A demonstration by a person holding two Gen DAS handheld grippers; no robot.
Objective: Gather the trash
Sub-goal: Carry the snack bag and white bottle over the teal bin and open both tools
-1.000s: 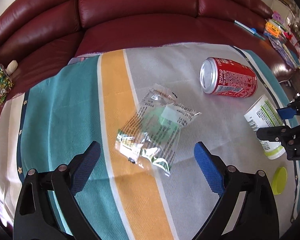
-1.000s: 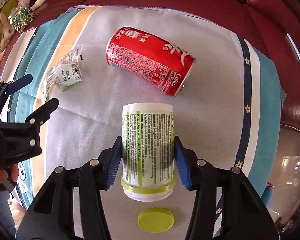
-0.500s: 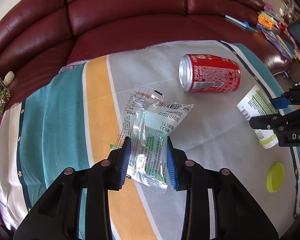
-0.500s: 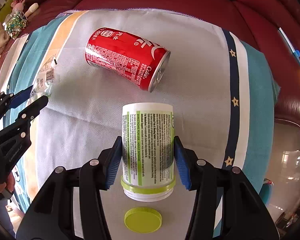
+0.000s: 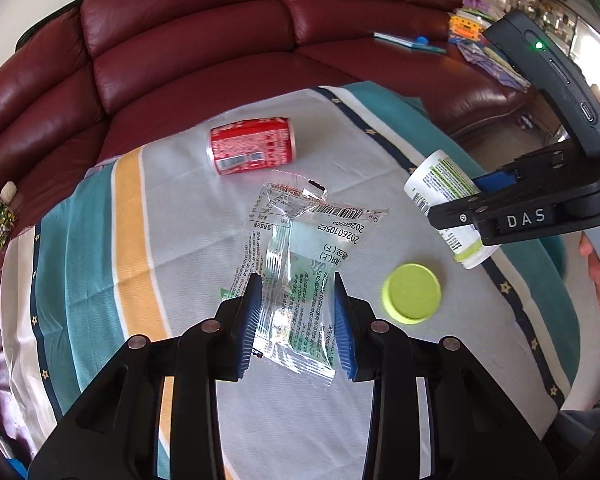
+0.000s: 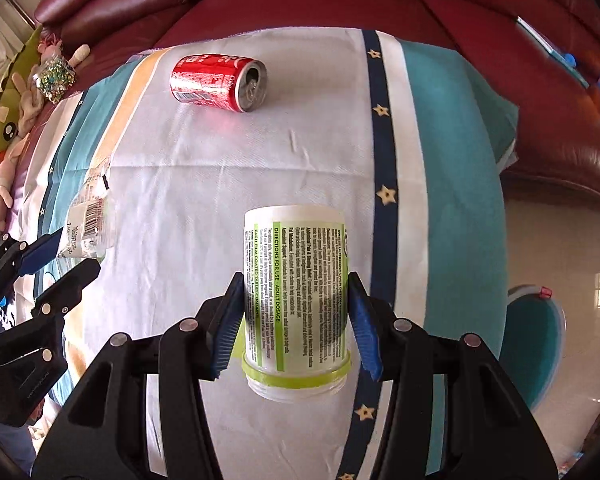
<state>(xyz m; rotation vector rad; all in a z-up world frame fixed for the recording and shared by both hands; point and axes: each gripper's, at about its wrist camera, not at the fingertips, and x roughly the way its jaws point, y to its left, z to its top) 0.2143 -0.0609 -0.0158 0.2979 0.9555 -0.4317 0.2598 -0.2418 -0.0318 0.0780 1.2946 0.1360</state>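
My left gripper point(image 5: 296, 320) is shut on a clear plastic wrapper point(image 5: 300, 264) and holds it above the striped cloth. My right gripper point(image 6: 296, 328) is shut on a white supplement bottle point(image 6: 296, 284) with green label, lidless, held off the table; the bottle also shows in the left wrist view point(image 5: 444, 196). A red cola can point(image 5: 252, 146) lies on its side on the cloth, also in the right wrist view point(image 6: 218, 82). A lime green lid point(image 5: 412, 292) lies on the cloth below the bottle. The wrapper shows at the left of the right wrist view point(image 6: 88, 220).
The striped cloth point(image 5: 100, 240) covers a table in front of a dark red leather sofa point(image 5: 180, 40). Books and toys point(image 5: 468, 28) lie on the sofa at right, plush toys point(image 6: 8, 112) at left. A teal bin point(image 6: 536, 344) stands on the floor right of the table.
Both grippers have lifted and pulled back with their loads. The left gripper, open around the wrapper a second ago, has shut on it. The can and lid have stayed on the cloth.
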